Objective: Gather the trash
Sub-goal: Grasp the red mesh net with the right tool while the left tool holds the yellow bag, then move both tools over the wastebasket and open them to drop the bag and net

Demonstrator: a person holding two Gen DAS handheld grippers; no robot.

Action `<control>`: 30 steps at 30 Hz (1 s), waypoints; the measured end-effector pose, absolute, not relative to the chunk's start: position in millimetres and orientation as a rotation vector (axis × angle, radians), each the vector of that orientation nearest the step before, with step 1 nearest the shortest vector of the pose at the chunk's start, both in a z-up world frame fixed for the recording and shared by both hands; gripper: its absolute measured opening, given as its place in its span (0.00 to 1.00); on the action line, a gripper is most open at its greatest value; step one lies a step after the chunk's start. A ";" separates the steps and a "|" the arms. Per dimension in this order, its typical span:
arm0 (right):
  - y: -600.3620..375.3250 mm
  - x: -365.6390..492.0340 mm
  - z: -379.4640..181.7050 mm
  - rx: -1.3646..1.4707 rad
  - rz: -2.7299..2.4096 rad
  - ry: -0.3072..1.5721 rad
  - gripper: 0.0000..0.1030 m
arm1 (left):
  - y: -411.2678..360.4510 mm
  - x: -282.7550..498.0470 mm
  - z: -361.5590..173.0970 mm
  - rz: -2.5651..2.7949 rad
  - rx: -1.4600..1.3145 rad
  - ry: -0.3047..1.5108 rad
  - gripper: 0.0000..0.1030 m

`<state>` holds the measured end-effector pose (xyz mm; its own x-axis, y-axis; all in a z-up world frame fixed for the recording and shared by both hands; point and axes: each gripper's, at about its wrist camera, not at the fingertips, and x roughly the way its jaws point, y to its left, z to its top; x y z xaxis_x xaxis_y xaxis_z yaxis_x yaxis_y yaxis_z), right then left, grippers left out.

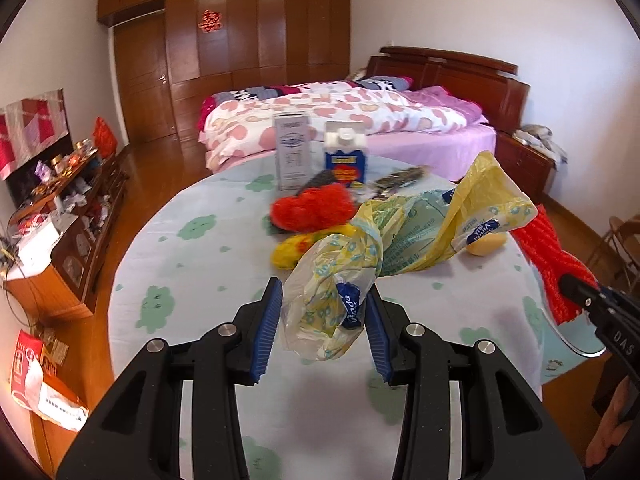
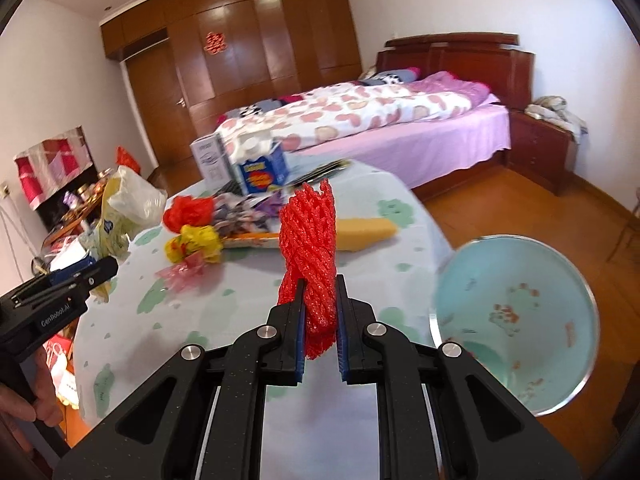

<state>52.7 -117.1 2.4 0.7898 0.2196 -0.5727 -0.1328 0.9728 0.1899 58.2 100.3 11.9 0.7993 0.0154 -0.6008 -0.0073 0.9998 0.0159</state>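
Bedroom light falls across a round table under a pale cloth printed with green clouds, a bed and a wooden wardrobe behind it.

Left hand-held gripper: its blue pads flank a crumpled yellow-and-clear plastic bag with a floral print; the bag bulges between them, but whether the pads actually press it cannot be told. Right hand-held gripper: pinched on a red foam net sleeve, which stands upright above the fingers, clear of the table.

Just right of that sleeve, in the right wrist view, a light-blue basin sits lower than the tabletop and off its edge; it looks nearly bare, apart from a few specks or a printed pattern. It is judged to be the place for the trash.

Further out, much is still on the table: a red crumpled bag, a yellow crumpled wrapper, a pink scrap, a yellow sponge-like wedge, a blue carton, a white box and dark printed wrappers.

By this reading the task is early: 2 pieces are lifted or being taken, none clearly dropped in.
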 end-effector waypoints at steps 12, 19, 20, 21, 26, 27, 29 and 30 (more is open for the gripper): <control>-174.7 31.7 12.8 0.167 0.067 0.587 0.13 | 38.7 61.7 16.3 -0.079 0.068 0.642 0.40; -206.7 25.0 10.9 0.197 -0.020 0.589 0.13 | -5.8 70.6 18.0 -0.149 0.101 0.644 0.40; -211.8 24.4 10.8 0.204 -0.032 0.589 0.13 | -10.2 71.4 18.1 -0.156 0.105 0.644 0.40; -218.2 23.8 10.5 0.213 -0.046 0.588 0.13 | -18.8 72.7 17.9 -0.168 0.113 0.645 0.40; -239.6 23.4 7.2 0.240 -0.099 0.592 0.13 | -47.7 77.0 14.6 -0.212 0.136 0.657 0.40; -243.9 23.6 6.1 0.244 -0.112 0.593 0.13 | -56.5 78.4 13.3 -0.222 0.146 0.660 0.40; -250.2 23.3 4.3 0.252 -0.129 0.595 0.13 | -67.0 80.5 11.8 -0.236 0.156 0.667 0.40; -254.1 23.6 3.0 0.256 -0.140 0.598 0.13 | -73.2 81.8 9.9 -0.246 0.160 0.674 0.40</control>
<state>23.6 -254.1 3.0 0.8183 -0.0560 -0.5720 0.2035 0.9590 0.1972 81.8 -73.2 9.9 0.7541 -0.1730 -0.6335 0.2759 0.9589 0.0666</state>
